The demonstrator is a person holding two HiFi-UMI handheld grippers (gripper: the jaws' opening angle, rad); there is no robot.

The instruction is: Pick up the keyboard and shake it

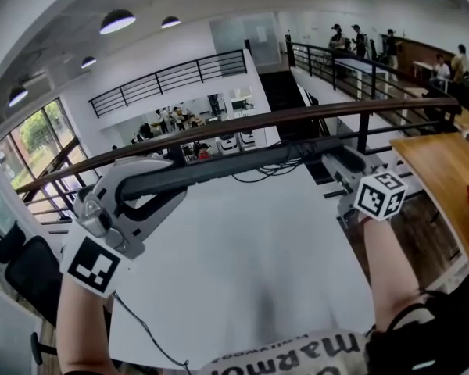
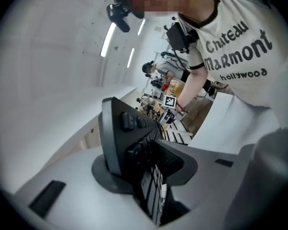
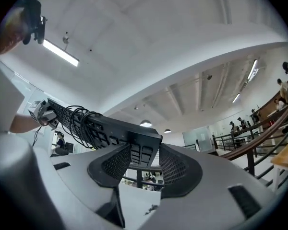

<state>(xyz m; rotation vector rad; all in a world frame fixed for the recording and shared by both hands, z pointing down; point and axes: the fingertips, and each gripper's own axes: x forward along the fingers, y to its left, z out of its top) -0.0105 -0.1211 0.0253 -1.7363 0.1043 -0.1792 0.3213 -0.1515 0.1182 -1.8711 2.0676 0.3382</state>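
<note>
A black keyboard [image 1: 234,165] hangs in the air above the white table [image 1: 242,272], seen edge-on and stretched between both grippers. My left gripper [image 1: 144,187] is shut on its left end; in the left gripper view the keyboard [image 2: 132,138] stands upright between the pads [image 2: 105,174], keys facing right. At the other end my right gripper [image 1: 345,166] is shut on the right end. In the right gripper view the keyboard's corner [image 3: 141,145] sits between the meshed pads [image 3: 113,166]. Its coiled cable [image 3: 77,121] is wrapped around the body.
A wooden table [image 1: 445,178] stands at the right. A dark railing [image 1: 219,129] runs behind the keyboard, with a lower floor beyond. A black chair [image 1: 27,268] is at the lower left. People [image 1: 359,41] stand far back right. A thin cable [image 1: 144,330] crosses the white table's near corner.
</note>
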